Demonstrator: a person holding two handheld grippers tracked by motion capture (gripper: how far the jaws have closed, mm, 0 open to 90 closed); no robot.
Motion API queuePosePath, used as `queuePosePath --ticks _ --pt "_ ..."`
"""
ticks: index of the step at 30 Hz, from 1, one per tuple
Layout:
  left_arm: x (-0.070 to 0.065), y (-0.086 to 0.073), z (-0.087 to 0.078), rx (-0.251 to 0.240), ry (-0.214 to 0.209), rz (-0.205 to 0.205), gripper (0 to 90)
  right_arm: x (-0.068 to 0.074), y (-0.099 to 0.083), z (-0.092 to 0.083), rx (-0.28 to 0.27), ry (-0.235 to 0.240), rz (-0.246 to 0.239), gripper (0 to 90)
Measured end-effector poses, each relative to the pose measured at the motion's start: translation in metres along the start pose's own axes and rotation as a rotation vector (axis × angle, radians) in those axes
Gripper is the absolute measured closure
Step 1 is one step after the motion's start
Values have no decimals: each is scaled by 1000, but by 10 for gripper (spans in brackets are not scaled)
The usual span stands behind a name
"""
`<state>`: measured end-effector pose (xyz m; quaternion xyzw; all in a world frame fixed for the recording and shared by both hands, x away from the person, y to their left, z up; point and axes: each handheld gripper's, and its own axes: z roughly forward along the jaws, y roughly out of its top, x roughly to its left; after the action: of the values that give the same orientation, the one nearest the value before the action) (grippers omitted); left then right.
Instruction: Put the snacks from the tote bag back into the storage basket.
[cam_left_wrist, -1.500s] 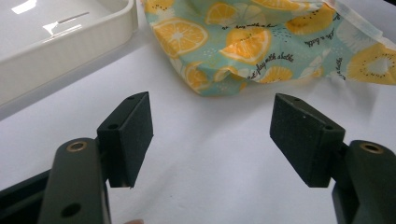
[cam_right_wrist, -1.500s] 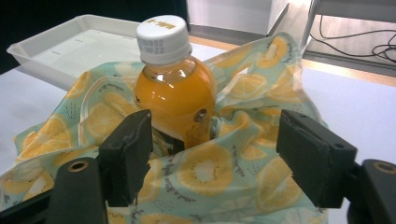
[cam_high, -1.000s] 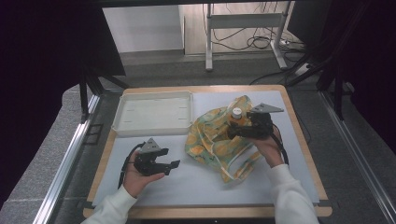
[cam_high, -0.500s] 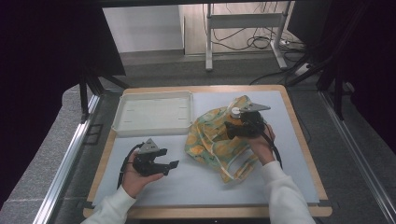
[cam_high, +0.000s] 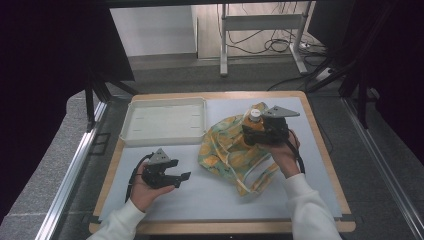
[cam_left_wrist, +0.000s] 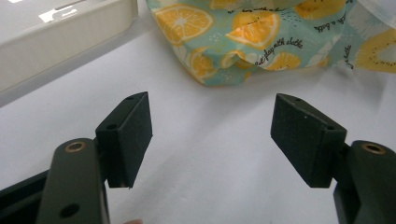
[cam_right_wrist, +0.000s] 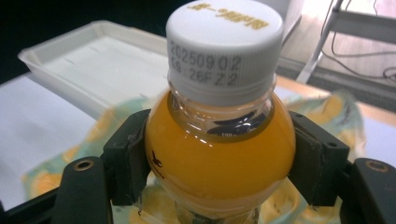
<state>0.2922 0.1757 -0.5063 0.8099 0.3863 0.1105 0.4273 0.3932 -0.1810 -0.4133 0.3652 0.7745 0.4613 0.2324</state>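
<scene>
Work in hand: I am lifting an orange juice bottle (cam_right_wrist: 219, 154) out of a fruit-print drawstring bag (cam_high: 227, 150) on the counter (cam_high: 210, 192).

Right gripper (cam_high: 266, 131): its jaws have just been closing, and the fingers (cam_right_wrist: 128, 156) now press on both sides of the bottle's shoulder, just under the neck. I read this as a firm hold on the bottle.

Left gripper (cam_high: 172, 176): fingers (cam_left_wrist: 133, 133) stand wide apart with nothing between them, low over the bare white counter.

Bottle position: upright in the right gripper, above the far right part of the bag, white cap (cam_high: 255, 113) uppermost.

Key relation: the bottle's long axis runs vertical and crosses the line between the right fingers squarely. The white tray (cam_high: 165, 120) lies beyond and to the left of the bottle; the right hand is the nearer one to it. The left gripper points toward the bag's near left edge, which lies just ahead of its fingers.

Next move, my judgement: carry the bottle leftward to the tray, keeping it upright; the left gripper is placed to steady the bag if the fabric drags.

Writing, cap: side reads "20250902" over "59 26FZ2"; gold characters on top are not legible.

Writing, bag: small script, roughly "let's play with…", the rest unclear.

Writing, bottle: a small dark bird-like mark on the shoulder.
</scene>
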Motion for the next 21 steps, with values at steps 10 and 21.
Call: queuePosePath --ticks 10,21 --pt "0 -1 1 1 6 -5 294 11 30 -31 -64 31 -18 298" --pt "-1 -1 2 9 7 -6 294 27 60 -49 -119 64 -44 298"
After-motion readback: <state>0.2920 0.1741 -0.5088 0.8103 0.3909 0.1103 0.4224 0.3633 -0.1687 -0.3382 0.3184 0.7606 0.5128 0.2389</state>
